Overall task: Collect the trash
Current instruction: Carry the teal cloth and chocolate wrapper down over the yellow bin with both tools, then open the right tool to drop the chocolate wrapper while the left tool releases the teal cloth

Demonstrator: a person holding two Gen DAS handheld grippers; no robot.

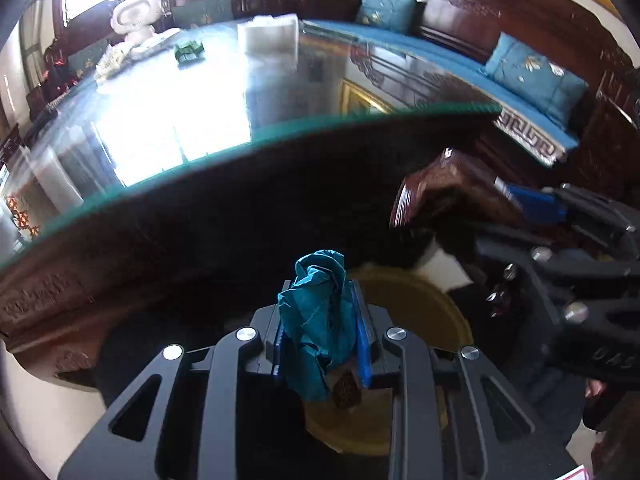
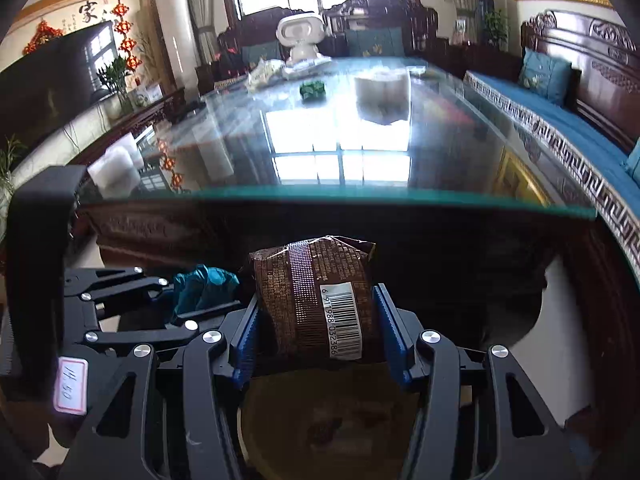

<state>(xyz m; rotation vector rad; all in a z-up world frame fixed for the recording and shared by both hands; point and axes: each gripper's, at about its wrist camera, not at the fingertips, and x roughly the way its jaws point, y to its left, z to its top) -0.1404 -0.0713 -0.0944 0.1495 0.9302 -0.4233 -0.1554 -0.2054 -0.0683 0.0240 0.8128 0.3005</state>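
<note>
My left gripper is shut on a crumpled teal wrapper, held below the table edge above a round yellowish bin. My right gripper is shut on a brown snack packet with a barcode, over the same bin. In the left wrist view the right gripper and its brown packet show at the right. In the right wrist view the left gripper and teal wrapper show at the left. A small green wrapper lies far back on the glass table.
The glass-topped wooden table stands just ahead, its edge above both grippers. On it are a white tissue roll, a white robot toy and plastic bags. A carved bench with blue cushions runs along the right.
</note>
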